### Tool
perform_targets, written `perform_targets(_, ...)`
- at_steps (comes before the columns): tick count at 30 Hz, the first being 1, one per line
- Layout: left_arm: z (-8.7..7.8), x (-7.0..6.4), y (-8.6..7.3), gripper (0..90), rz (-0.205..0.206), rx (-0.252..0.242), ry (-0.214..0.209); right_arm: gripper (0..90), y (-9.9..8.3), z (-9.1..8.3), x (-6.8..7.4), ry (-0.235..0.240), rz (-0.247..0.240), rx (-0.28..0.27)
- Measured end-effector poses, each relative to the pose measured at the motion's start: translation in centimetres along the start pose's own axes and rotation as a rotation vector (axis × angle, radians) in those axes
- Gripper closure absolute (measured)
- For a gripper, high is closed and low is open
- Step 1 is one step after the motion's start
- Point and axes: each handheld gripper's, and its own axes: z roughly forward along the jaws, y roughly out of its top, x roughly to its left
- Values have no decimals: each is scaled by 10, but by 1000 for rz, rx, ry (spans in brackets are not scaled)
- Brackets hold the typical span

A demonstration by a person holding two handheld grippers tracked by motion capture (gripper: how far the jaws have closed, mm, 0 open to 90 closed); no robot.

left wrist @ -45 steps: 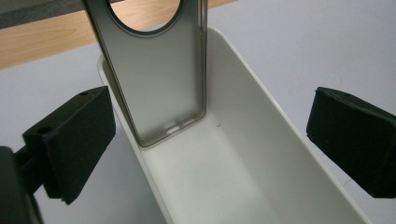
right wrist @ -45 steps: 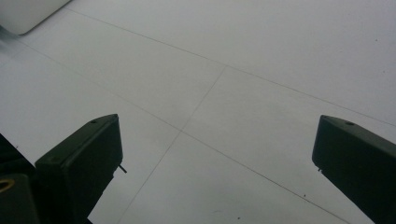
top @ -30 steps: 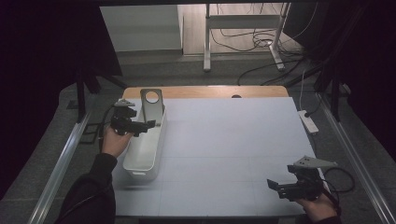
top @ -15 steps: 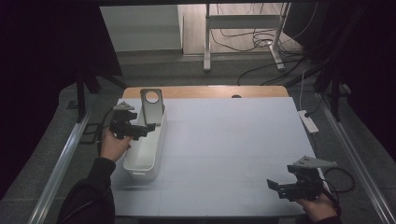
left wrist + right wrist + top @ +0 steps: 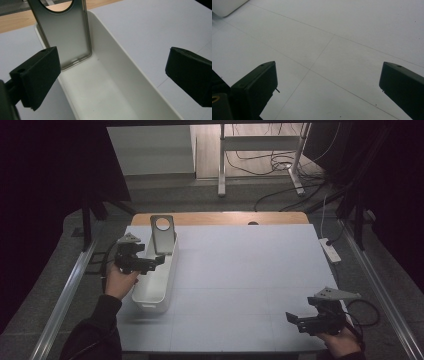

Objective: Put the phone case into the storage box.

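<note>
A long white bin (image 5: 159, 281) lies on the left of the white table (image 5: 250, 270). A grey metal plate with a round hole (image 5: 162, 233) leans upright in its far end; the left gripper view shows the plate (image 5: 65, 32) resting on the bin's floor (image 5: 105, 95). My left gripper (image 5: 159, 260) hovers open over the bin's left rim, its jaws wide apart with nothing between them (image 5: 112, 80). My right gripper (image 5: 295, 319) stands open near the table's front right corner, over bare table (image 5: 327, 82).
A white power strip (image 5: 330, 249) lies at the table's right edge. A wooden strip (image 5: 235, 218) runs along the far edge. Metal rails (image 5: 65, 295) flank the table. A corner of the bin (image 5: 225, 6) shows in the right gripper view.
My left gripper has drawn back slightly toward the bin's left rim. The right gripper has barely moved.
</note>
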Motion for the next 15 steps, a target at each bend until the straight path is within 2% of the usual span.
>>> perform_targets(8, -4, -7, -6, 0, 4, -20, -38, 21, 0, 0, 0, 0, -2, 1)
perform_targets(15, -6, -14, -12, 1, -4, -10, -53, 21, 0, 0, 0, 5, -4, 1)
